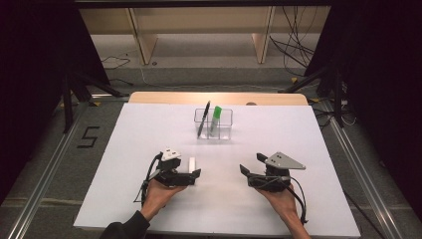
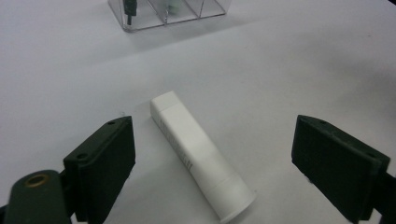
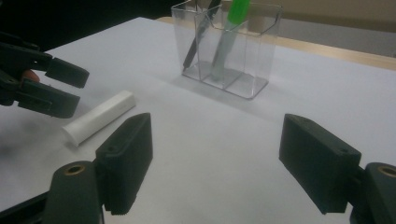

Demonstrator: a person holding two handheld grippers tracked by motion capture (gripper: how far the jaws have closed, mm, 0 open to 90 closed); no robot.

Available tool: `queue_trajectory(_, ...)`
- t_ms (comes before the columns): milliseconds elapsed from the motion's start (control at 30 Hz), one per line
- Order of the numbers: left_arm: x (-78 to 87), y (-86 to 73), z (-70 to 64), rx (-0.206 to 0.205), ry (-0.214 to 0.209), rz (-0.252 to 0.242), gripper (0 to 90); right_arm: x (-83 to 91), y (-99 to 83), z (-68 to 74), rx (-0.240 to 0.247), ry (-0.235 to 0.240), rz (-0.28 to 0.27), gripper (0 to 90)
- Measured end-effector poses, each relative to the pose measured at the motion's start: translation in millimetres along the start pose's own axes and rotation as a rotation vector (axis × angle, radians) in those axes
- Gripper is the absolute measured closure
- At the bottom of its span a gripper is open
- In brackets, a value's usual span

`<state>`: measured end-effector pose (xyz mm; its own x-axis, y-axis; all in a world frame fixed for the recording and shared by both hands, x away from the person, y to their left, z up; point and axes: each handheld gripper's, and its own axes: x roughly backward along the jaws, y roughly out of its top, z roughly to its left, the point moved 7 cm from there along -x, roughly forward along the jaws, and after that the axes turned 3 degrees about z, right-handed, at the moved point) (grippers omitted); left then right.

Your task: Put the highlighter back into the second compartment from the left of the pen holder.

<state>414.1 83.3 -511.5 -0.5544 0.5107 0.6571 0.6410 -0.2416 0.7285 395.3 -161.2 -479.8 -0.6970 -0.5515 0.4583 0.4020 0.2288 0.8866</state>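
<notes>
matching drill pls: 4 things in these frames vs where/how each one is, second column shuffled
1. white tube
2. black pen
3. green marker
4. right gripper

a. open, over bare table
b. leaning in the clear holder's left compartment
c. lying flat between the left gripper's open jaws
d. standing in the holder's middle compartment

Pairs: 1-c, 2-b, 3-d, 4-a

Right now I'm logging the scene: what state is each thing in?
White tube: lying flat on the table, capped, untouched.
Clear organizer: upright, holding two pens.
Black pen: leaning inside.
Green marker: standing inside, capped.
Left claw: open around the tube.
Right claw: open, empty.
</notes>
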Motion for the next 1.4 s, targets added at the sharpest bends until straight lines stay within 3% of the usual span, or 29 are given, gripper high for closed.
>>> queue_trajectory(367, -5.0, 1.4, -0.7, 0.0, -0.004, 0.039, 13.2, 9.2, -7.7, 2.3, -0.018, 0.01, 0.006, 24.7)
queue_trajectory(1100, -19.5, 4.7, -9.2, -0.008, -0.031, 0.176, 14.0, 25.7, -22.1, 9.9, -0.029, 0.011, 0.019, 24.4)
queue_trajectory(1400, -27.1, 3.3, -8.5, -0.022, 0.0, 0.227, 18.8, 30.8, -26.7, 12.2, -0.031, 0.013, 0.023, 24.6)
